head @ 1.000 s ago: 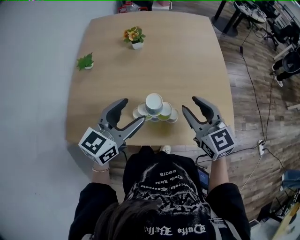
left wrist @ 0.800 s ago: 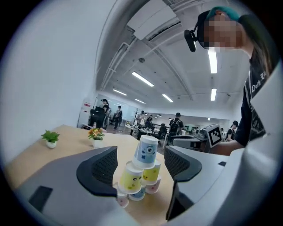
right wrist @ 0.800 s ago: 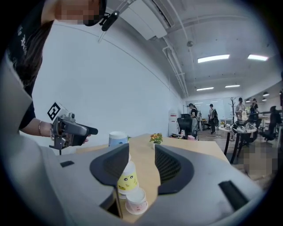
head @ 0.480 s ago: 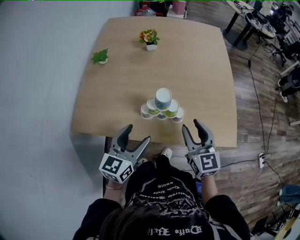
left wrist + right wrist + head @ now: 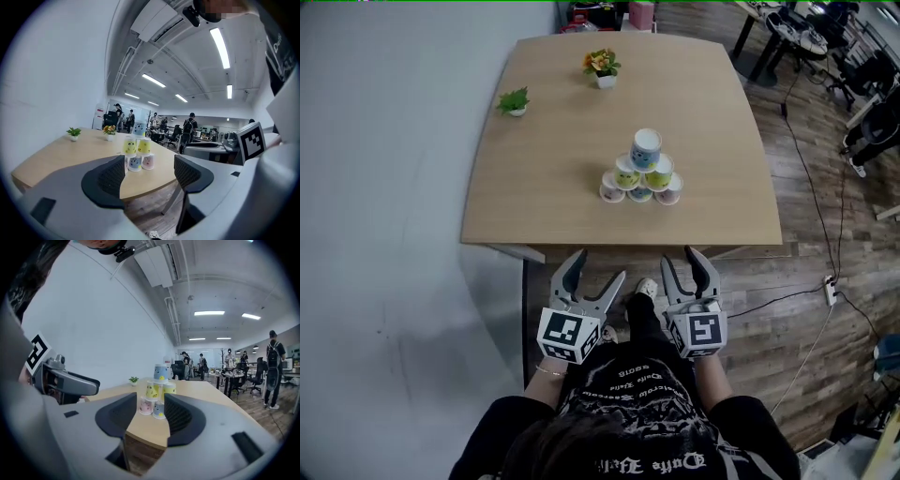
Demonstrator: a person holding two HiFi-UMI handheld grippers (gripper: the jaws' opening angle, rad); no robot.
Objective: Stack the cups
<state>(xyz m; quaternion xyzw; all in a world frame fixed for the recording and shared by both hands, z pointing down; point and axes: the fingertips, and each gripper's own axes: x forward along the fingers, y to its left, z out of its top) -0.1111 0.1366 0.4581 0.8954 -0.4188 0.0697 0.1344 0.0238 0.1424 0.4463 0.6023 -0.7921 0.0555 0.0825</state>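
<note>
1. Left gripper (image 5: 600,265): fingers spread wide, empty, short of the surface (image 5: 572,159).
2. Cup pyramid (image 5: 643,173) stands toward the near edge (top cup perched alone); knocking the surface could topple it.
3. Right gripper (image 5: 682,258): fingers part-spread, empty.

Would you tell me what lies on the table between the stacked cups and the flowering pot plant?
Nothing; the head view shows bare tabletop between the stacked cups and the flowering pot plant.
</note>
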